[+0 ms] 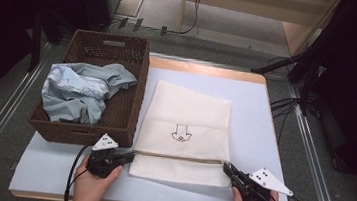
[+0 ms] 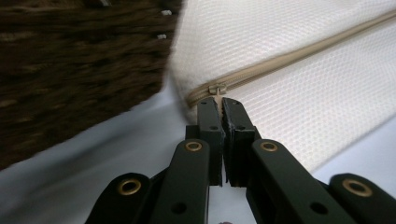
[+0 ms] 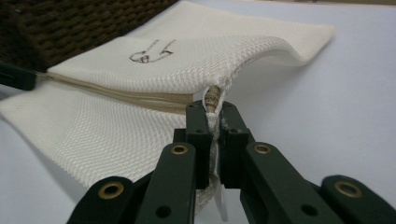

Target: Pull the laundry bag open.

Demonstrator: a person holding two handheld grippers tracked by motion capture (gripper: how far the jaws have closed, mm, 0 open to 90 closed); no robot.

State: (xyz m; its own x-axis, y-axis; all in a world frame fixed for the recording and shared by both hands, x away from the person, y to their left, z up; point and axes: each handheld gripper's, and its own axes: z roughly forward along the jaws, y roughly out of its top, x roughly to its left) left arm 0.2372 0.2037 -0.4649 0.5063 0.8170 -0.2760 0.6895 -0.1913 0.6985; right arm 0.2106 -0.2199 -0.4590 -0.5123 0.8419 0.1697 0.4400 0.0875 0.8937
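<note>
Item: white mesh bag (image 1: pixel 183 131), flat on your counter (image 1: pixel 263 139) beside the wicker basket (image 1: pixel 125 110). Your left gripper (image 2: pixel 219 103) fingers clamp its zipper pull (image 2: pixel 216 89); your right gripper (image 3: pixel 212 112) fingers pinch the bag's opposite zipper end.

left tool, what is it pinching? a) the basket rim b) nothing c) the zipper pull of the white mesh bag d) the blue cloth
c: the left tool is shut on the zipper pull at the end of the white mesh bag.
</note>
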